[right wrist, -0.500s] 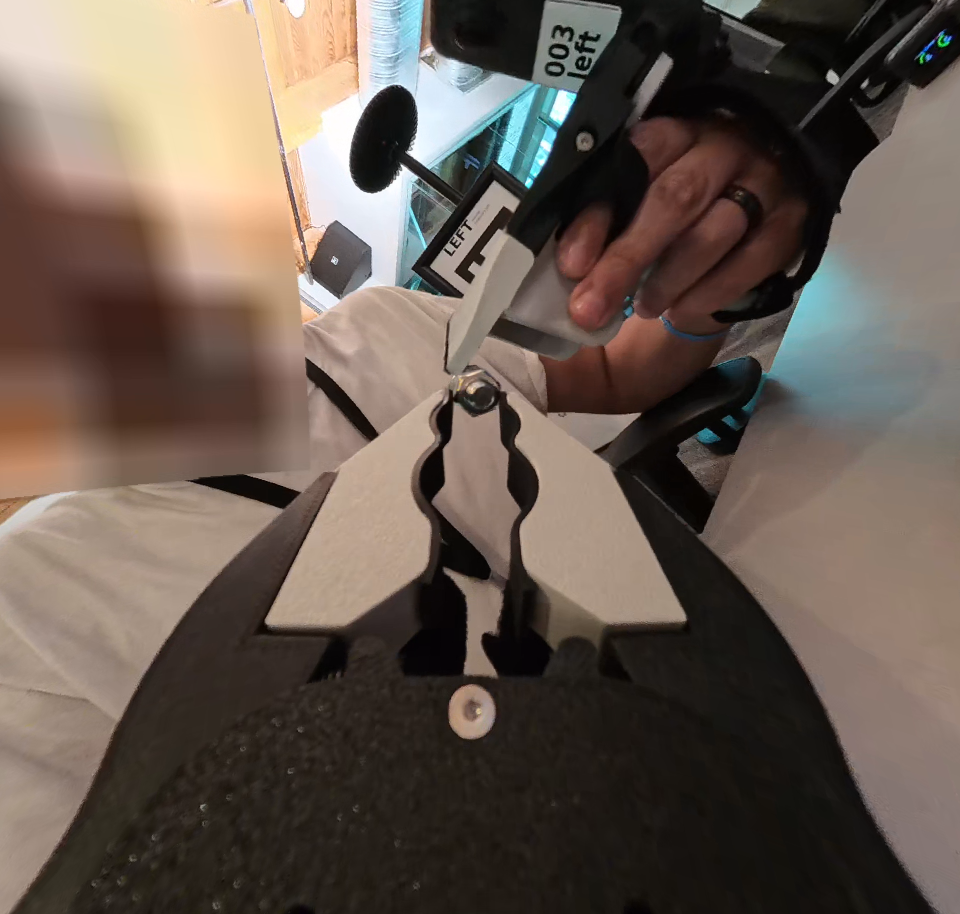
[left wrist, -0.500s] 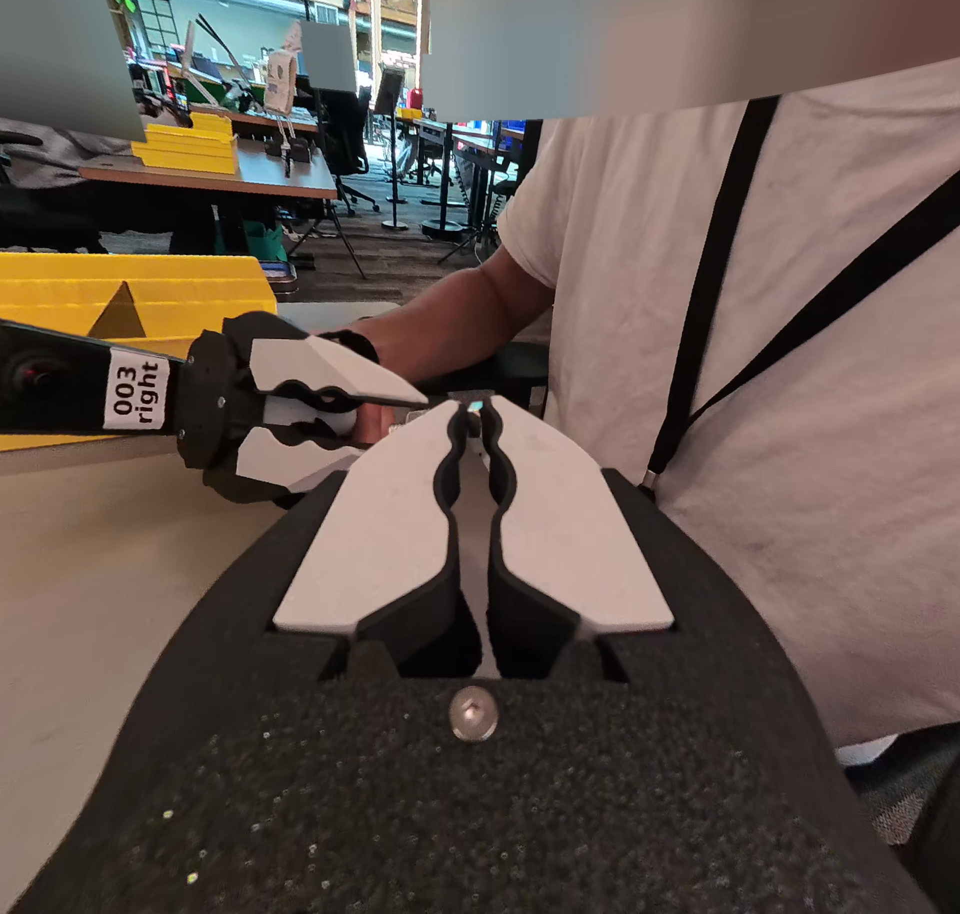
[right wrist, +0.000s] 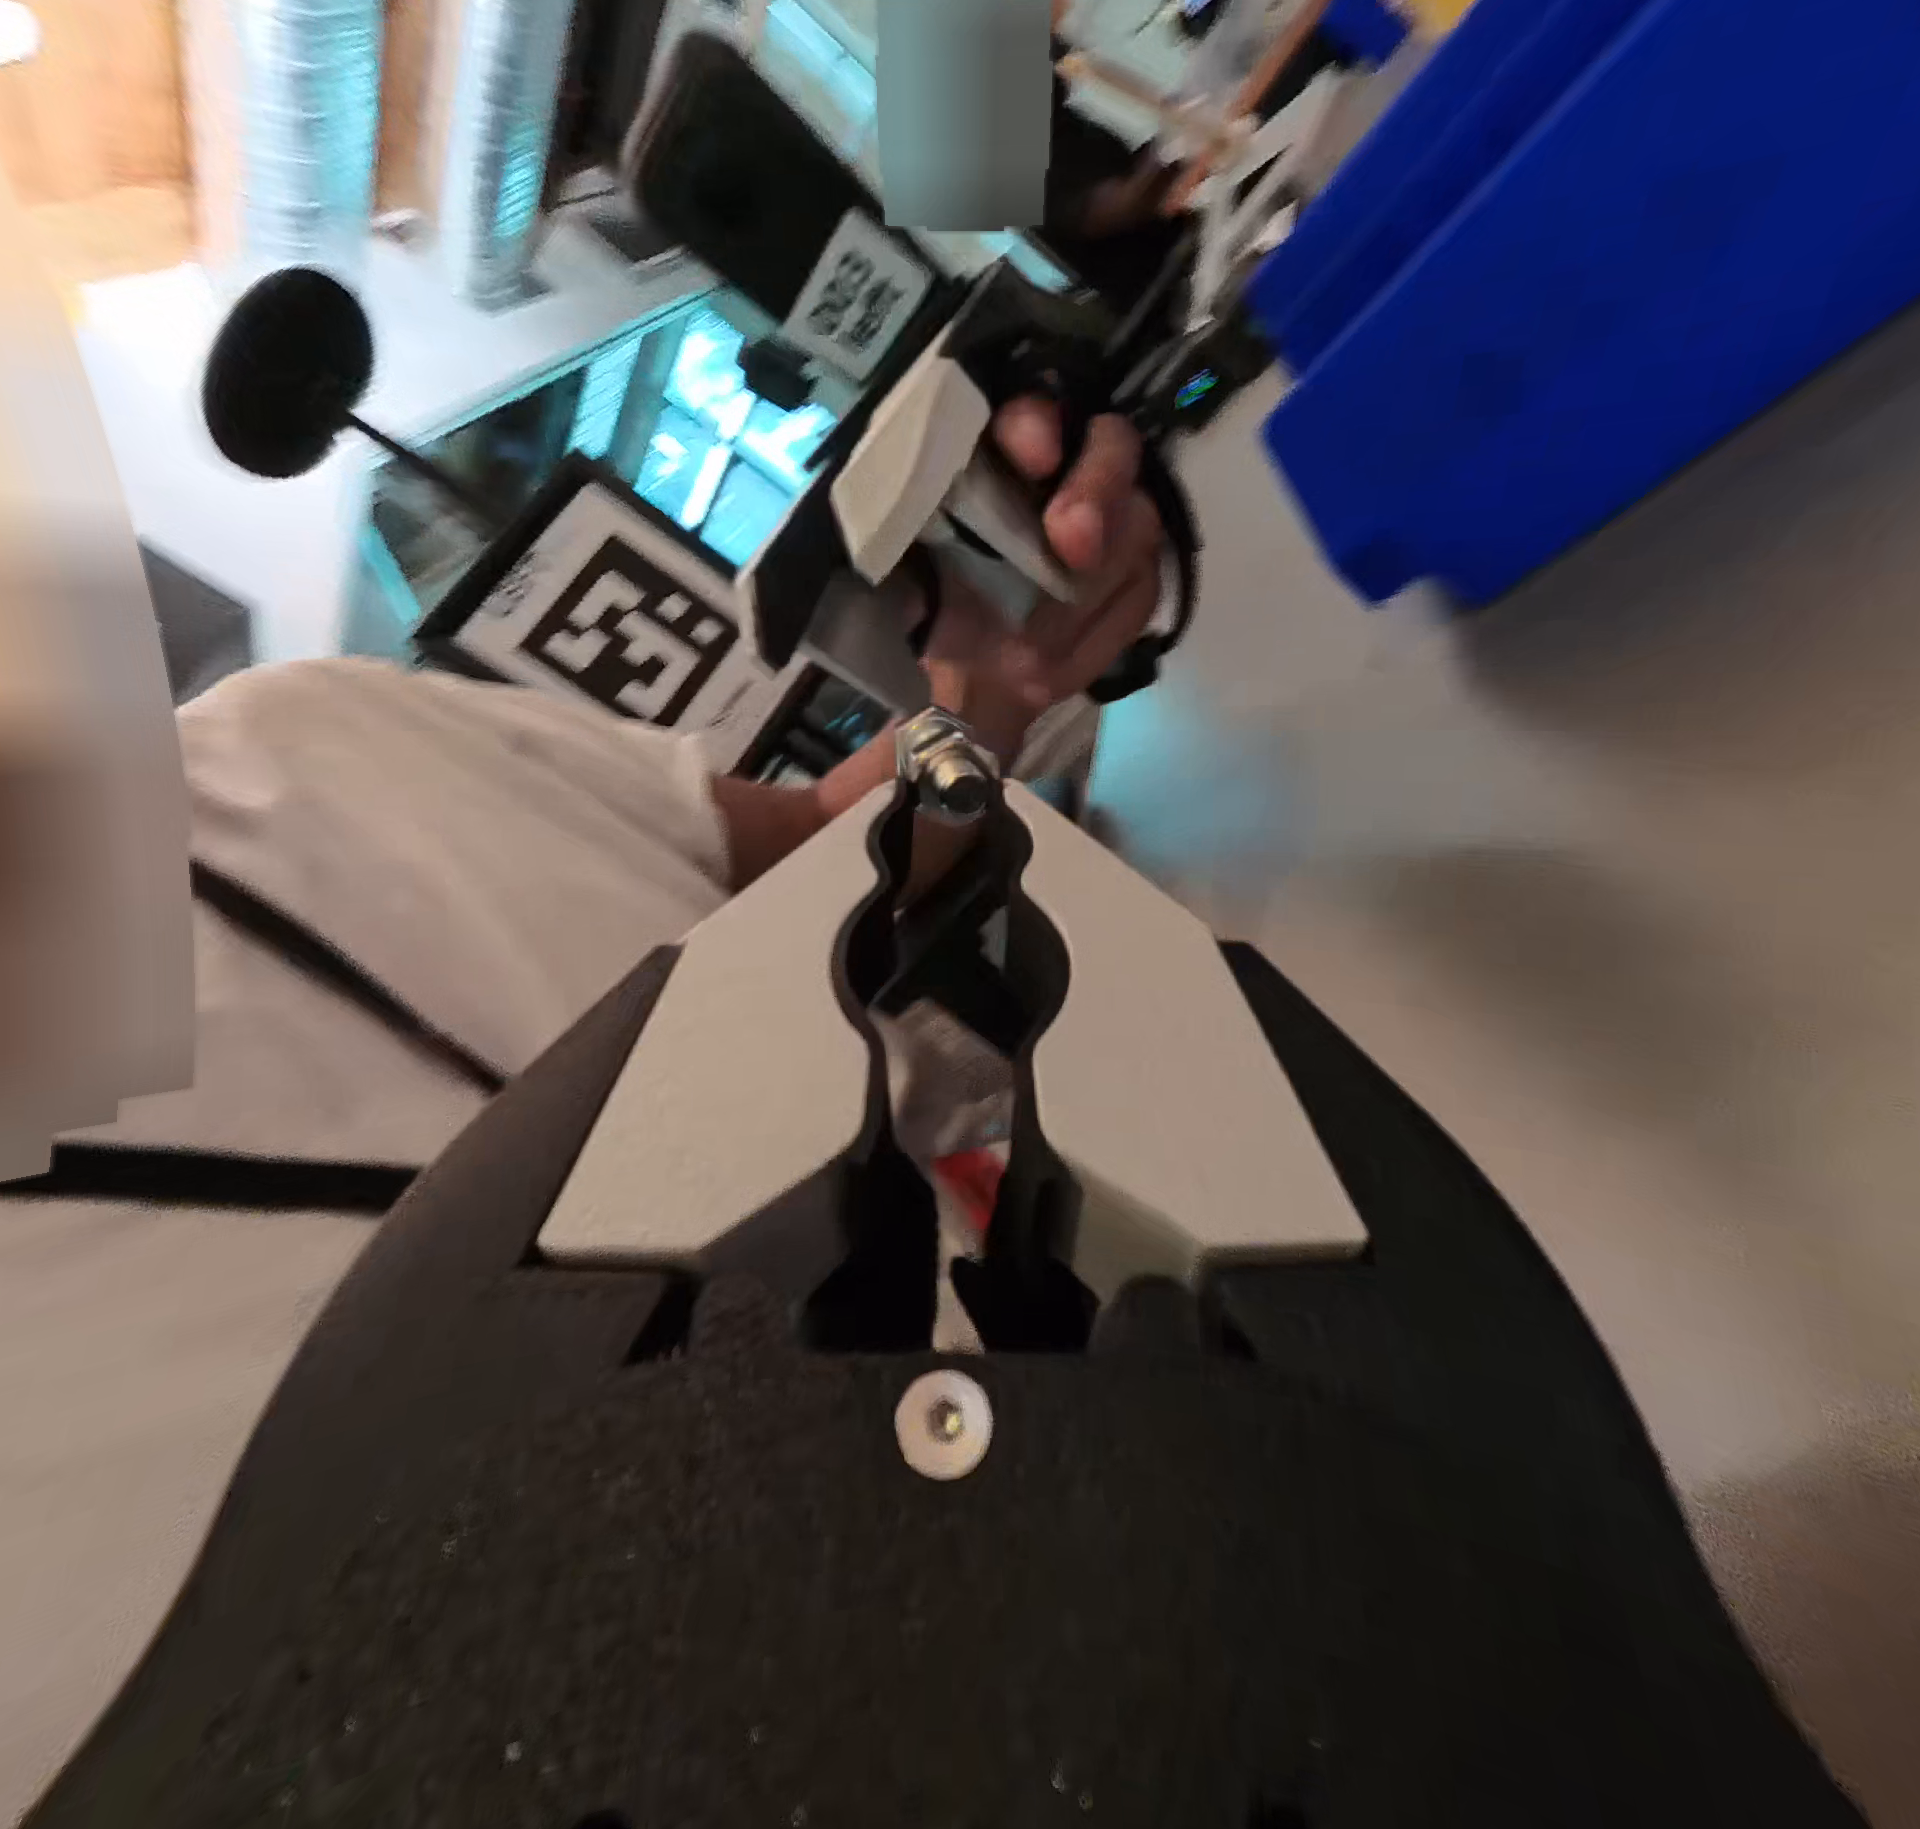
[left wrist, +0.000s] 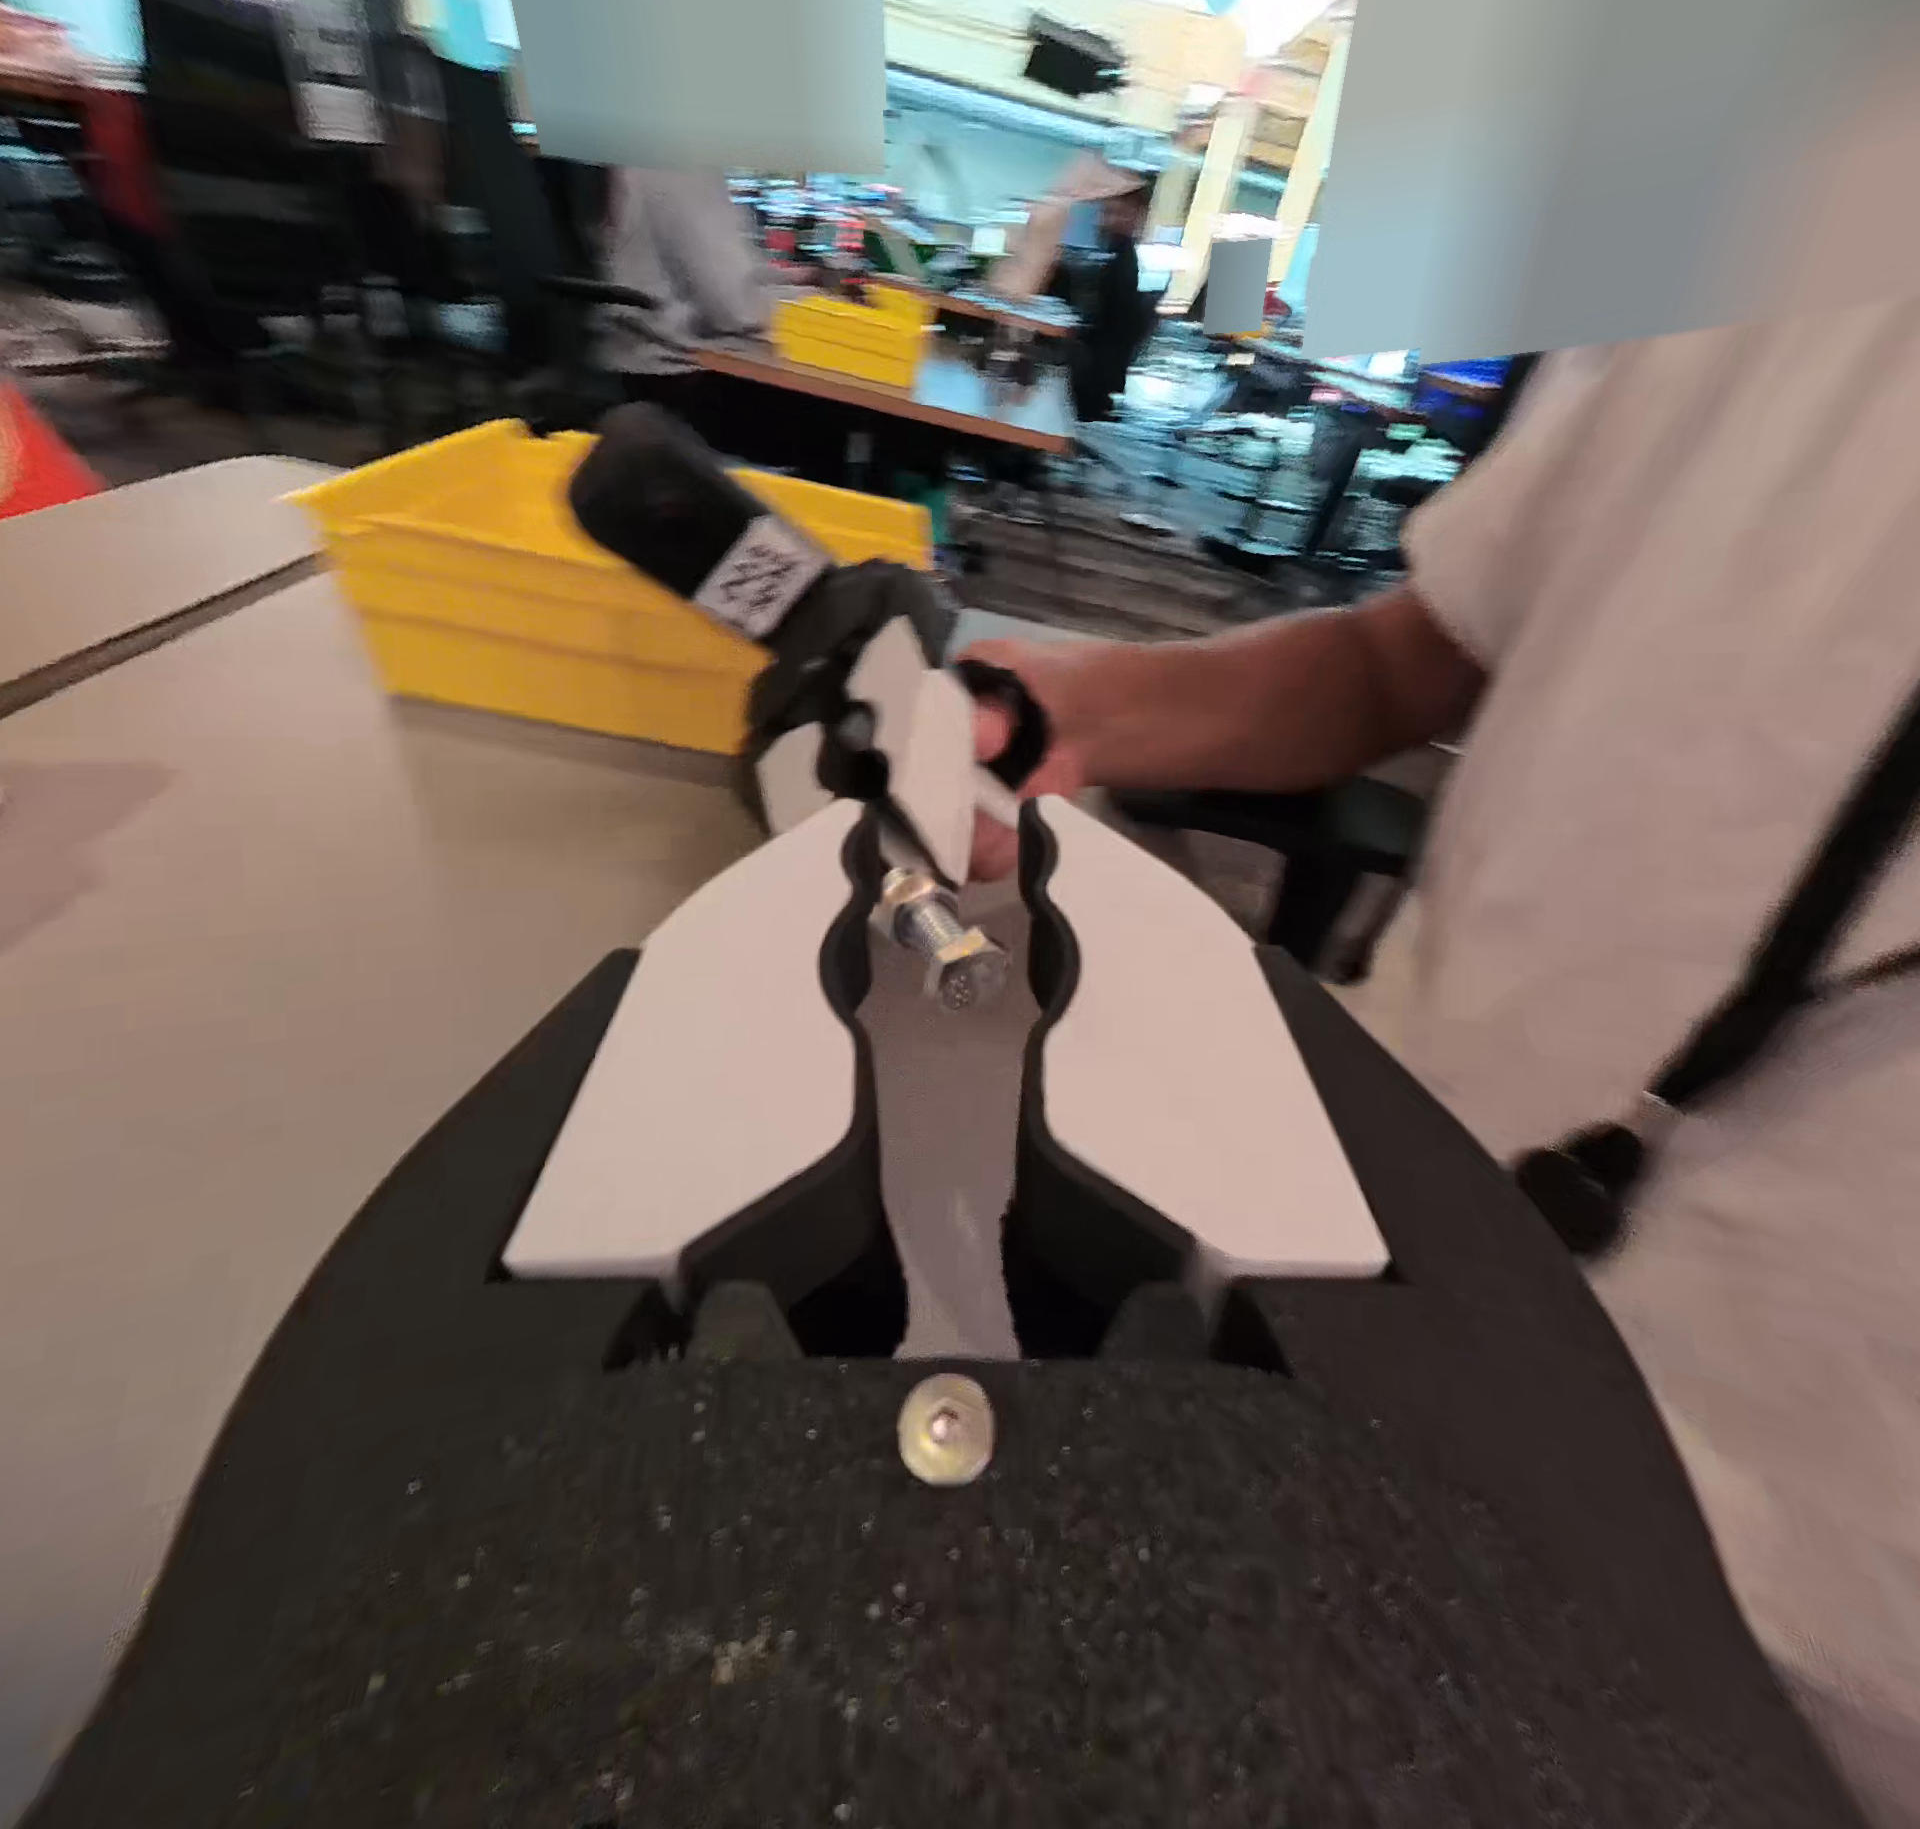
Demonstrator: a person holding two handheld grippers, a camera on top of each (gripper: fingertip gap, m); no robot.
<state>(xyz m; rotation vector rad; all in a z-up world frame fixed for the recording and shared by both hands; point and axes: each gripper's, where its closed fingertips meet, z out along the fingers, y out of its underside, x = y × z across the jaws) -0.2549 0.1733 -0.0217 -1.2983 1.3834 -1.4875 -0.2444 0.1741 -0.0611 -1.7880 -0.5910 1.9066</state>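
My right gripper (right wrist: 951, 797) is shut on a silver hex bolt (right wrist: 948, 773) with a nut on its thread, pinched at the very fingertips. In the left wrist view the right gripper (left wrist: 935, 860) reaches in from the upper left and holds the bolt (left wrist: 940, 938) between my left fingers, hex head towards the camera. My left gripper (left wrist: 940, 823) is open; its pads stand on either side of the bolt without pressing on it. The left gripper also shows in the right wrist view (right wrist: 914, 501), above the bolt, in a hand.
Stacked yellow bins (left wrist: 540, 595) stand on the beige table (left wrist: 260, 896) behind the grippers. Blue bins (right wrist: 1610, 273) sit at the upper right of the right wrist view. A person in a white shirt (left wrist: 1662, 740) is close on the right. A black-and-white marker plate (right wrist: 613, 626) is mounted by the left gripper. There is about 4 centimetres between the tips of the two grippers.
My left gripper was nearly shut at the bolt's tip and has opened and drawn back. The right gripper keeps the bolt. Both views have swung and are blurred.
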